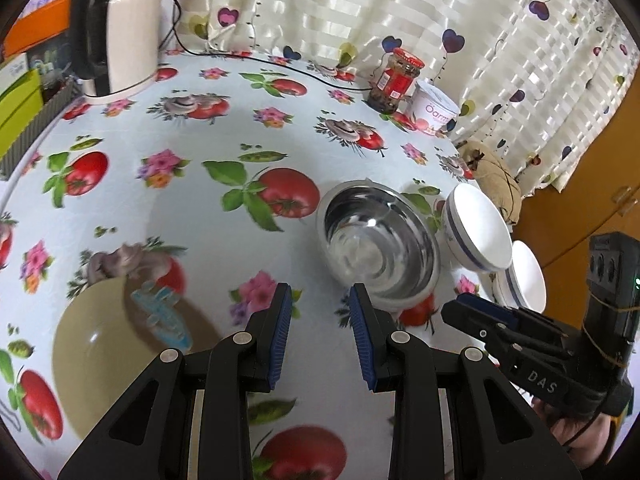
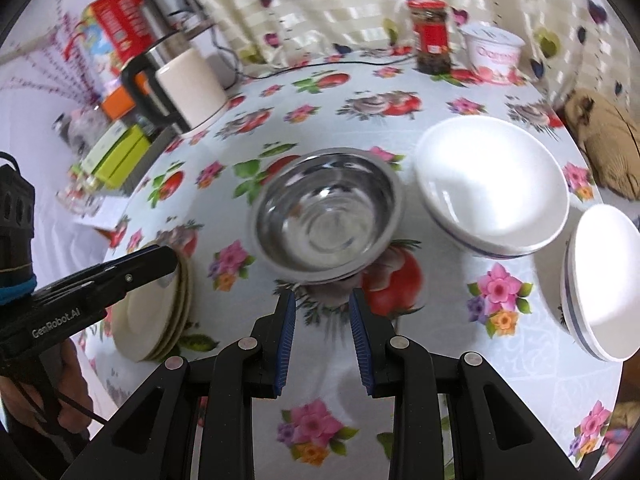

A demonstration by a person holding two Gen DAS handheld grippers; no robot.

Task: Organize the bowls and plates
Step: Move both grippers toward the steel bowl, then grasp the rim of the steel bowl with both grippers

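Observation:
A steel bowl (image 1: 380, 240) (image 2: 326, 216) stands on the flowered tablecloth (image 1: 192, 132). Right of it stand a white bowl with a blue stripe (image 1: 478, 228) (image 2: 492, 184) and a second white bowl (image 1: 524, 276) (image 2: 600, 280). A stack of beige plates (image 1: 100, 352) (image 2: 152, 312) lies at the left. My left gripper (image 1: 320, 332) is open and empty, just short of the steel bowl's near rim. My right gripper (image 2: 322, 336) is open and empty, close before the steel bowl; it also shows in the left wrist view (image 1: 472, 312).
A white kettle (image 1: 120, 40) (image 2: 180, 88) with a black cord stands at the back left beside boxes (image 2: 116, 156). A red-lidded jar (image 1: 396, 80) (image 2: 432, 36) and a yoghurt tub (image 1: 434, 110) (image 2: 494, 52) stand by the curtain. A brown bundle (image 1: 492, 176) (image 2: 604, 140) lies at the right edge.

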